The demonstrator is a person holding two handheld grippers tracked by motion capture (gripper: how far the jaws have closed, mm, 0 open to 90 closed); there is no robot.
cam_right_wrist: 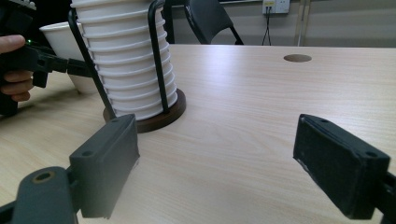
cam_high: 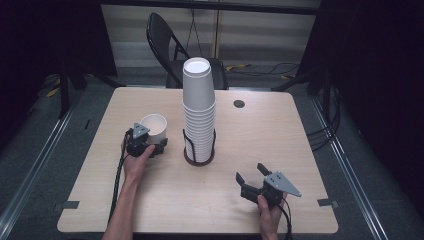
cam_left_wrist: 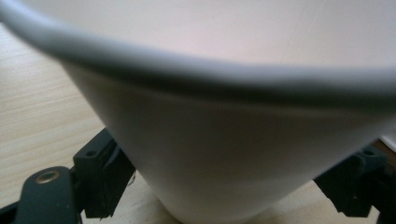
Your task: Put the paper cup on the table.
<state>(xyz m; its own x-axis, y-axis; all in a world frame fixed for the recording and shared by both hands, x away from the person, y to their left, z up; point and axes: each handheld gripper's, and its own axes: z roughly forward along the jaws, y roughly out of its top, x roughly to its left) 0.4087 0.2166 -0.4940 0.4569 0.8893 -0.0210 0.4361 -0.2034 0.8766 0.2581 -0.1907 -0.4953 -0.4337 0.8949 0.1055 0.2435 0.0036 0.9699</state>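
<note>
Right now the single white paper cup stands upright on the light wooden table, left of the tall stack of white cups, and the left gripper has it between its 2 black jaws, low on the wall near the base. In the left gripper view the cup looms very close, its rolled rim arching across the top, with a jaw against each side of the narrow lower part; the left hand sits just behind, wrapped around the tool. The cup is near the stack but apart from it, with a strip of bare table between them. That stack stands in a holder with a dark round base and thin black wire uprights, about the middle of the table. The right gripper rests well apart, toward the near right corner, its jaws spread wide with nothing between them; in the right gripper view the 2 pads stand far from each other over bare wood, and the stack and the held cup show beyond. I can read no brand, label or writing on the cups, the holder or the grippers. A black folding chair stands behind the far edge of the table.
</note>
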